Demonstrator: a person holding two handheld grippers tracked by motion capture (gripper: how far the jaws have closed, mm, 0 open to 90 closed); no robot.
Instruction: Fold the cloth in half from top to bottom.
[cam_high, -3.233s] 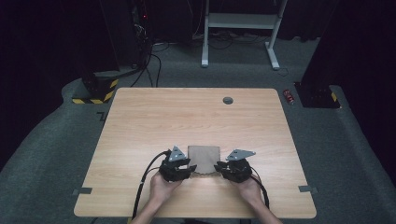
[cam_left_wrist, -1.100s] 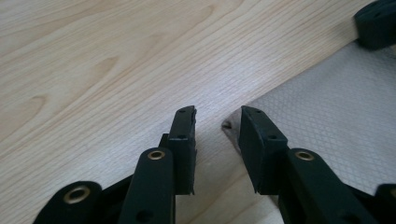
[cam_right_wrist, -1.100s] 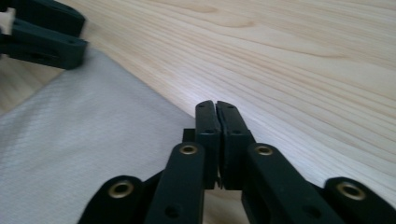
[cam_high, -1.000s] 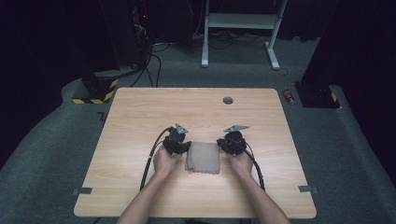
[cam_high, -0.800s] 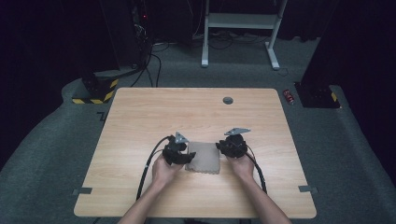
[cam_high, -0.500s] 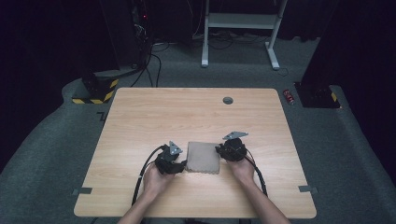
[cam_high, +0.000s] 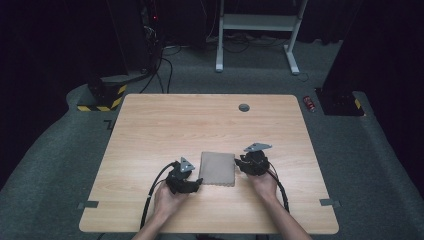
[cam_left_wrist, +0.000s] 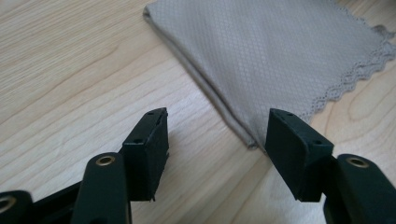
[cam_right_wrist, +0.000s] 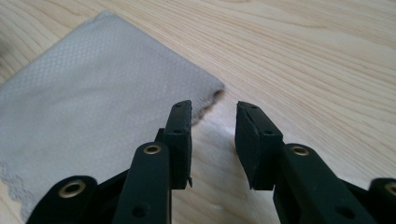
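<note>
The pale wooden table is lying under my folded grey cloth, a woven square with a scalloped edge, sitting flat between my tongs. My left gripper is opening beside its folded corner, gripping nothing; my right gripper is opening too, narrowly apart, at the opposite edge.

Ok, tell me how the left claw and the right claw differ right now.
The left claw gapes wide, while the right claw stands narrower. The left claw sits at the cloth's folded near corner; the right claw sits at its far edge. Both have just been opening, with nothing gripped.
</note>
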